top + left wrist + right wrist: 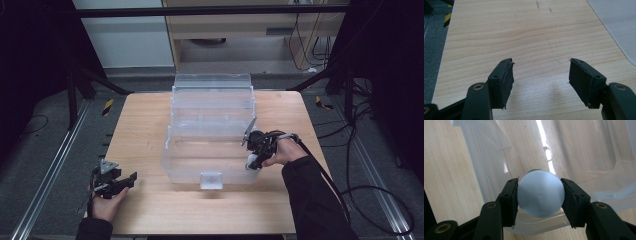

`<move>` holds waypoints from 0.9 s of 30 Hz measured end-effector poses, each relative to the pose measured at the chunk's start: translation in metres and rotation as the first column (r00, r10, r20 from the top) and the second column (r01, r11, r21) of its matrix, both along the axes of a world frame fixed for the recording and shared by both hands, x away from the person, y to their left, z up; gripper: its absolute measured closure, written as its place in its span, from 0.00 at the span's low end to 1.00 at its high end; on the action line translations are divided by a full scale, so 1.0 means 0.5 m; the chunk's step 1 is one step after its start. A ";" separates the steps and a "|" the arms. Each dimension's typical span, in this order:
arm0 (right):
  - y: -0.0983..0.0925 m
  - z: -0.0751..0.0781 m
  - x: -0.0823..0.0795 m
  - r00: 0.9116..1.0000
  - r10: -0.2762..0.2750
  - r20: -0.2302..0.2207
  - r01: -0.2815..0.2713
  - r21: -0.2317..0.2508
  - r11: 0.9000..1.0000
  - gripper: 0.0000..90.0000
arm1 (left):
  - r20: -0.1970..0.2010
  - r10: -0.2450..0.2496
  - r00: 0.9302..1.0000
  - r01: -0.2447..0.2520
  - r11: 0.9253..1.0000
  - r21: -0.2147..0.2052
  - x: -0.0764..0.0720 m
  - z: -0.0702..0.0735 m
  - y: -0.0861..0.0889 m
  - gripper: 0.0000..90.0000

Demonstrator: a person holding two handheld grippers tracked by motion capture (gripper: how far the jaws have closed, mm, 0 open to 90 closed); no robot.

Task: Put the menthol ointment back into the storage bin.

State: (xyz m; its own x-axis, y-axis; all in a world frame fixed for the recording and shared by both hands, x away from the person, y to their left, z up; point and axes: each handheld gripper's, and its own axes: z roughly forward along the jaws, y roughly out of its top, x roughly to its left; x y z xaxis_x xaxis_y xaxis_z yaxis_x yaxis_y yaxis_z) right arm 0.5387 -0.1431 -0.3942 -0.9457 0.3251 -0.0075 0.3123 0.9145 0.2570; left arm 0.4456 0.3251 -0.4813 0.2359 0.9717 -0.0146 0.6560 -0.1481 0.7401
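right gripper view: right hand-held gripper [540,195] clamps one white bottle [540,196] (left hand-held gripper [541,77] apart).

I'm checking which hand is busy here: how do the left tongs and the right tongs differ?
The left tongs stand open with nothing between them; the right tongs are shut on a white round bottle. The left tongs sit over bare table near its front left corner; the right tongs are at the front right corner of the clear box. Both have black jaws.

Dim surroundings, evenly lit table [150,200], white glare streak on clear box [546,152].
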 end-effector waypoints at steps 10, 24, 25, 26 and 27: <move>0.002 -0.014 -0.001 1.000 0.010 -0.012 -0.010 0.001 1.000 0.56 | 0.000 0.000 1.000 0.000 1.000 0.000 0.000 0.000 0.001 0.39; 0.002 -0.018 -0.003 1.000 0.015 -0.004 -0.015 -0.001 1.000 0.56 | 0.000 -0.001 1.000 0.001 1.000 0.000 0.001 -0.001 0.001 0.39; 0.002 -0.018 -0.003 1.000 0.011 -0.008 -0.011 0.001 1.000 0.56 | 0.000 -0.001 1.000 0.001 1.000 -0.001 0.001 -0.001 0.001 0.39; 0.002 -0.017 -0.003 1.000 0.010 -0.009 -0.010 0.000 1.000 0.57 | 0.000 -0.001 1.000 0.001 1.000 -0.001 0.001 -0.001 0.001 0.39; 0.002 -0.017 -0.003 1.000 0.008 -0.010 -0.008 0.000 1.000 0.57 | -0.001 -0.002 1.000 0.002 1.000 -0.001 0.000 -0.001 0.001 0.39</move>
